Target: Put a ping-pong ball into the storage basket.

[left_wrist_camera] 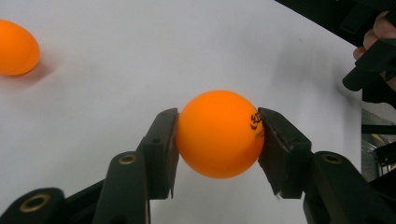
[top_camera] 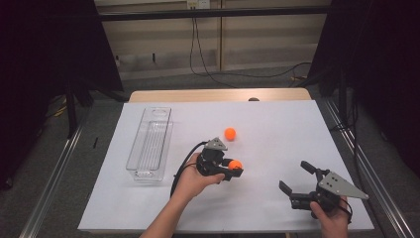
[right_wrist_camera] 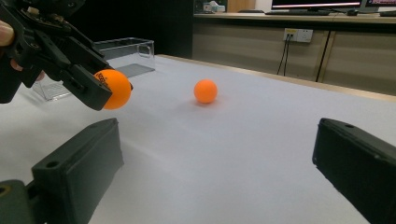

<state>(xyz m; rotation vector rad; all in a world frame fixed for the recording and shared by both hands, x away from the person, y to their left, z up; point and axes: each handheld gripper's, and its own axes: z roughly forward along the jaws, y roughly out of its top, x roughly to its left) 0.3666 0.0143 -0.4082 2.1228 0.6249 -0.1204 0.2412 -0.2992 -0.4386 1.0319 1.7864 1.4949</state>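
— What's the setting?
— A white sheet (top_camera: 277,124) covers a wooden table; grey floor, dark curtains, cables along a panelled wall.
— And the grippers?
— The left gripper (top_camera: 233,170) clamps an orange ball (left_wrist_camera: 219,134) above the sheet, mid-table. The right gripper (top_camera: 296,182) rests spread wide, holding nothing. Another ball (top_camera: 230,133) lies near the clear tray (top_camera: 148,144).

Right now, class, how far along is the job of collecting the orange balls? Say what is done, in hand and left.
Done: nothing yet; the clear bin appears to hold no ball. In hand: the left hand-held gripper is shut on one orange ball, seemingly just above the table. Left: probably carrying it to the bin, then fetching the second ball on the white sheet. The right hand-held gripper is open, holding nothing.
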